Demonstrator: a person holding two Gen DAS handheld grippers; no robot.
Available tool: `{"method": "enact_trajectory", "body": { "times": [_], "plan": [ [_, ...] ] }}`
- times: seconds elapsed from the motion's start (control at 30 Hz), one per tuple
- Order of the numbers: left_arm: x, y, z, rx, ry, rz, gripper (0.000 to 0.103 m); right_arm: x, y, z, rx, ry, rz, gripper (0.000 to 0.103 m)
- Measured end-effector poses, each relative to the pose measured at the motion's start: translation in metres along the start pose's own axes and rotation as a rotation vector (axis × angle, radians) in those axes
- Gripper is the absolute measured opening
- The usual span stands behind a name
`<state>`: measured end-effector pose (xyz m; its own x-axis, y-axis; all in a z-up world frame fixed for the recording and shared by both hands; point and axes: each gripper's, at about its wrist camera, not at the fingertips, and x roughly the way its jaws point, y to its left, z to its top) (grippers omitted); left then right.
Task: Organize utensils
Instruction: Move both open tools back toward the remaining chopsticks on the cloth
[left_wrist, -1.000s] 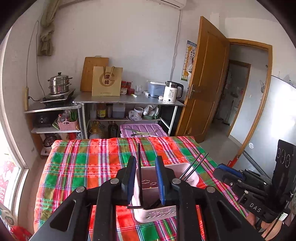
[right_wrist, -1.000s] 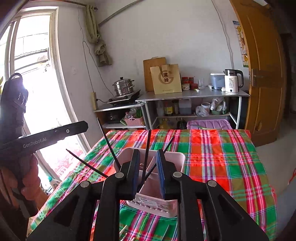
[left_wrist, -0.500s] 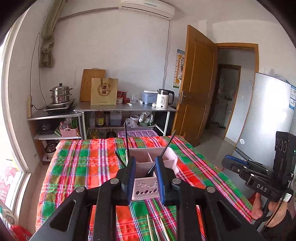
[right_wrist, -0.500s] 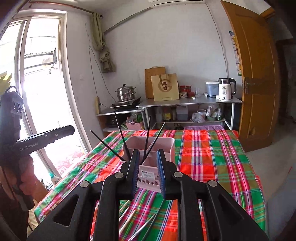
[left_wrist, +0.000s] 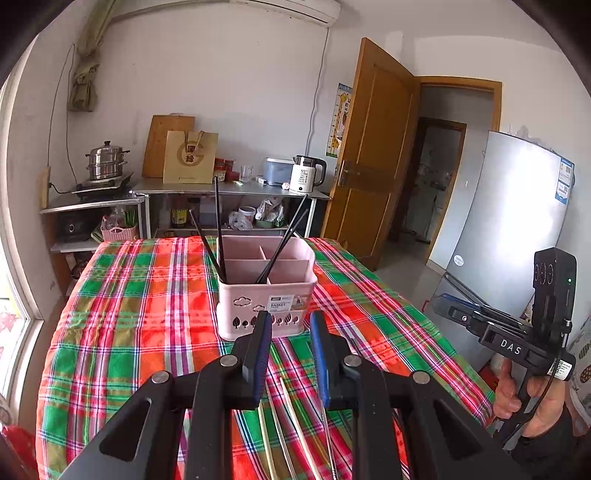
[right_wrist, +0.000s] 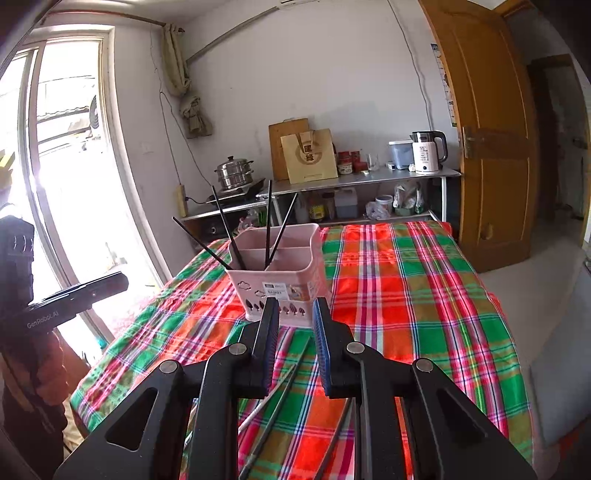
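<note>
A pink utensil basket (left_wrist: 266, 295) (right_wrist: 284, 280) stands on the plaid tablecloth (left_wrist: 147, 314) and holds several black chopsticks (left_wrist: 218, 229) (right_wrist: 225, 225). My left gripper (left_wrist: 290, 321) is open and empty, pulled back just in front of the basket. Pale chopsticks (left_wrist: 291, 424) lie on the cloth under it. My right gripper (right_wrist: 295, 306) is open and empty, also in front of the basket. Dark and metal chopsticks (right_wrist: 273, 398) lie on the cloth beneath it. The right gripper also shows at the right edge of the left wrist view (left_wrist: 461, 317).
Behind the table stand a metal shelf (left_wrist: 229, 188) with a kettle (left_wrist: 306, 173), a paper bag and a steamer pot (left_wrist: 107, 158). A wooden door (left_wrist: 373, 166) and a fridge (left_wrist: 509, 229) are to the right. A window (right_wrist: 62, 177) is to the left.
Both grippers have drawn back from over the basket toward the near side of the table. The black chopsticks they held between the fingers now stand in the basket.
</note>
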<state>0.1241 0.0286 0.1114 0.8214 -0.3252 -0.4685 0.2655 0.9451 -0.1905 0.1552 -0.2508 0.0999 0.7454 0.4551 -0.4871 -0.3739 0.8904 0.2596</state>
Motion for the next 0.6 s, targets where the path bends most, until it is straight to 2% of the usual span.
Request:
{"method": "enact_trajectory", "body": {
  "times": [0.33, 0.6],
  "plan": [
    [0.046, -0.02, -0.024, -0.022, 0.12, -0.083, 0.021, 0.019, -0.023, -0.023, 0.043, 0.078, -0.036, 0.02],
    [0.103, -0.024, -0.052, -0.101, 0.279, -0.153, 0.021, 0.045, -0.042, -0.044, 0.069, 0.171, -0.059, 0.019]
  ]
}}
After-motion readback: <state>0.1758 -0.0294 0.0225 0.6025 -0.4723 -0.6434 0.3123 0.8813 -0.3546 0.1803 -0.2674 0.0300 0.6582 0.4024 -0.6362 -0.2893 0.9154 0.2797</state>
